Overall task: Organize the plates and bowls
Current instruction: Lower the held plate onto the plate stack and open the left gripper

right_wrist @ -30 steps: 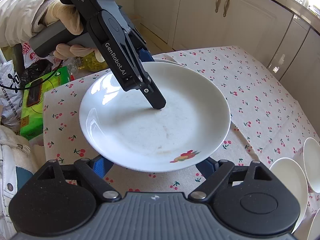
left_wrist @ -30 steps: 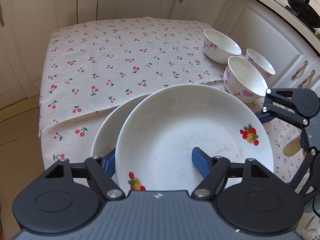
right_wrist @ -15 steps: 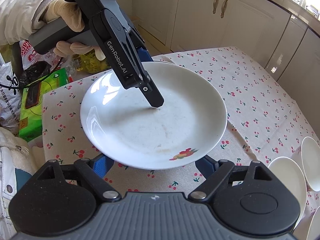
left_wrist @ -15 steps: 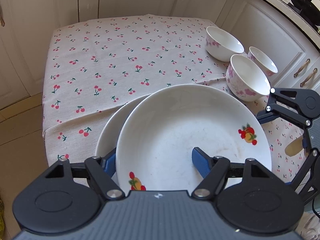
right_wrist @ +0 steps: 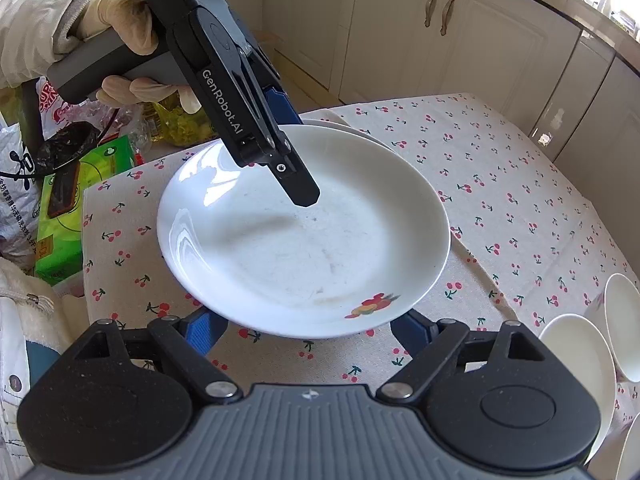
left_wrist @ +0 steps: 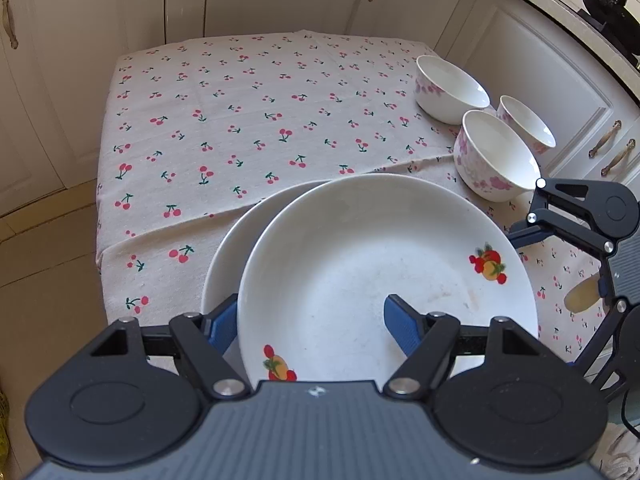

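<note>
A white plate with fruit prints [left_wrist: 372, 264] is held in my left gripper [left_wrist: 312, 322], one blue finger above its rim, the other below. It hangs over a second white plate [left_wrist: 228, 256] lying on the table. In the right wrist view the held plate [right_wrist: 304, 248] is lifted above the cloth, and the second plate's rim [right_wrist: 344, 128] shows behind it. My right gripper [right_wrist: 308, 330] is open and empty, its fingers just under the plate's near rim. Three pink-flowered bowls [left_wrist: 496, 160] stand at the right.
The table has a cherry-print cloth [left_wrist: 240, 120]. White cabinets [left_wrist: 120, 8] stand behind and to the right. Bags and a green box [right_wrist: 60, 200] lie beside the table's left end in the right wrist view. Bowls [right_wrist: 580, 360] sit near my right gripper.
The left gripper has lifted the held plate a little and drawn back; the table and bowls look farther away. The right gripper stays open under the plate's rim.
</note>
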The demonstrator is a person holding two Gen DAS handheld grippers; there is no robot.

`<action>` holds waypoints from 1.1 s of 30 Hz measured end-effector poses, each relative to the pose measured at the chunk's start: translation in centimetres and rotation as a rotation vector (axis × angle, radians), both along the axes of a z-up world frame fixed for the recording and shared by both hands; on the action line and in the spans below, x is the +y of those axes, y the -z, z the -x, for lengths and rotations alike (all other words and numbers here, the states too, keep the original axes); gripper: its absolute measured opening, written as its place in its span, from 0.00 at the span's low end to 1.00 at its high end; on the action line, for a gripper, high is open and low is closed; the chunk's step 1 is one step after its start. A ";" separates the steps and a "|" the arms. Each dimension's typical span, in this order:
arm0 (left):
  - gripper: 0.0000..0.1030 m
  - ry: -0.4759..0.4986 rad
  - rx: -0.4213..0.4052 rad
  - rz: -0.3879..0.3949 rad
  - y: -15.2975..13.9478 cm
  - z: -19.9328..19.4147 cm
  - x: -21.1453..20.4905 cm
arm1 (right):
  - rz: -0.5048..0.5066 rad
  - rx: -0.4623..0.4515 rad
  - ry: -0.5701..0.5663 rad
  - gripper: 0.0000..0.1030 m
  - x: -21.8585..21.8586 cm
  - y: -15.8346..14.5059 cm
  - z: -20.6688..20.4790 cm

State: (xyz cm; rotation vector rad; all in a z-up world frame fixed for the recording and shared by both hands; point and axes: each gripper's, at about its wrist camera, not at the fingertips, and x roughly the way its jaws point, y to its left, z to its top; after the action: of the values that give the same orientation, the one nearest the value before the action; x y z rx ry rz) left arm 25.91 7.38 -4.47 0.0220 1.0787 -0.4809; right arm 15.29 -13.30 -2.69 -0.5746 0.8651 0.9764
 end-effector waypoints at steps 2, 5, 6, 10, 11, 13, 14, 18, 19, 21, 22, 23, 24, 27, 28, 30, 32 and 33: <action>0.73 -0.003 -0.001 0.006 0.0 0.1 0.1 | 0.002 -0.004 0.002 0.89 0.1 0.0 0.1; 0.73 -0.006 -0.008 0.003 -0.1 0.2 0.2 | 0.002 -0.003 0.006 0.89 0.1 -0.1 0.2; 0.73 -0.005 -0.013 -0.001 -0.2 0.3 0.2 | 0.002 -0.006 0.007 0.89 0.1 -0.1 0.3; 0.73 -0.006 -0.024 -0.013 -0.4 0.5 0.0 | -0.002 -0.005 0.012 0.89 0.0 -0.2 0.3; 0.73 -0.008 -0.028 -0.014 -0.4 0.6 0.0 | -0.001 -0.008 0.015 0.89 0.0 -0.2 0.4; 0.73 -0.006 -0.037 -0.020 -0.5 0.8 -0.1 | -0.007 -0.007 0.019 0.90 -0.1 -0.3 0.4; 0.74 -0.007 -0.040 -0.021 -0.5 0.8 -0.1 | -0.008 -0.008 0.022 0.90 -0.1 -0.3 0.4; 0.74 -0.012 -0.046 -0.028 -0.6 1.0 -0.1 | -0.006 -0.017 0.026 0.90 -0.1 -0.4 0.8; 0.74 -0.013 -0.049 -0.030 -0.6 1.0 -0.1 | -0.007 -0.019 0.030 0.90 -0.2 -0.4 0.9; 0.74 -0.014 -0.053 -0.033 -0.7 1.1 -0.1 | -0.017 -0.021 0.039 0.90 -0.4 -0.5 1.1; 0.74 -0.016 -0.055 -0.034 -0.7 1.2 -0.1 | -0.024 -0.018 0.047 0.90 -0.6 -0.6 1.2; 0.75 -0.018 -0.056 -0.034 -0.7 1.2 -0.1 | -0.030 -0.019 0.055 0.90 -0.7 -0.7 1.3; 0.75 -0.020 -0.058 -0.035 -0.7 1.2 -0.2 | -0.035 -0.024 0.065 0.90 -0.9 -0.8 1.4; 0.75 -0.025 -0.072 -0.039 -0.8 1.4 -0.2 | -0.042 -0.047 0.124 0.92 -1.4 -1.0 1.8; 0.75 -0.025 -0.074 -0.042 -0.8 1.4 -0.2 | -0.045 -0.052 0.150 0.93 -1.7 -1.0 1.9; 0.75 -0.026 -0.078 -0.047 -0.8 1.5 -0.2 | -0.046 -0.061 0.193 0.94 -2.1 -1.1 2.3; 0.75 -0.026 -0.087 -0.057 -0.8 1.7 -0.3 | -0.049 -0.072 0.229 0.94 -2.6 -1.0 2.8; 0.75 -0.026 -0.091 -0.064 -0.8 1.7 -0.4 | -0.053 -0.077 0.245 0.94 -2.8 -1.0 3.0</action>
State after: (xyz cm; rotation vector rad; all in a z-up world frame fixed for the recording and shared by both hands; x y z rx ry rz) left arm 24.19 6.98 -3.69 0.0855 1.0034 -0.4183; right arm 12.29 -16.10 -1.66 -0.4465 0.8176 0.7476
